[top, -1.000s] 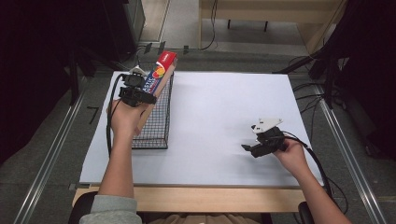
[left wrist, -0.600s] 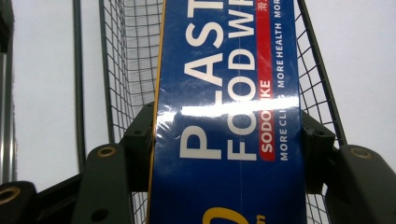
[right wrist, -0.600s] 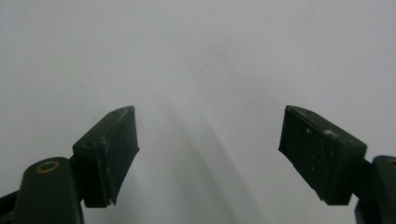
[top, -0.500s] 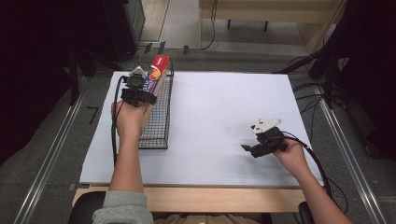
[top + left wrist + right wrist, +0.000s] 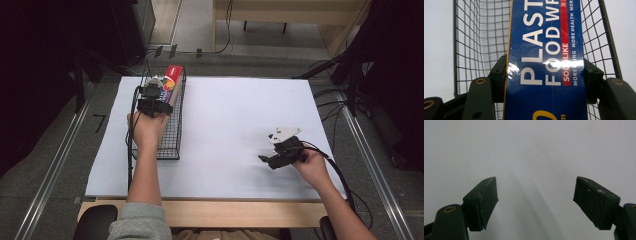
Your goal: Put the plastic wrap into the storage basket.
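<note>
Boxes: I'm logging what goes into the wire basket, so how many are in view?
1. A blue food wrap box sits clamped in the left gripper, lying along the wire basket at the table's left. The hand covers part of the basket, possibly hiding more.

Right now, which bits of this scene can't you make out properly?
- Plastic food wrap box: left gripper view, lettering cut off by the top and bottom edges.
- Wire basket floor: high view, hidden by the hand and left claw.
- Small print on the box: high view, too small.
- Right claw tips: high view, too small.
</note>
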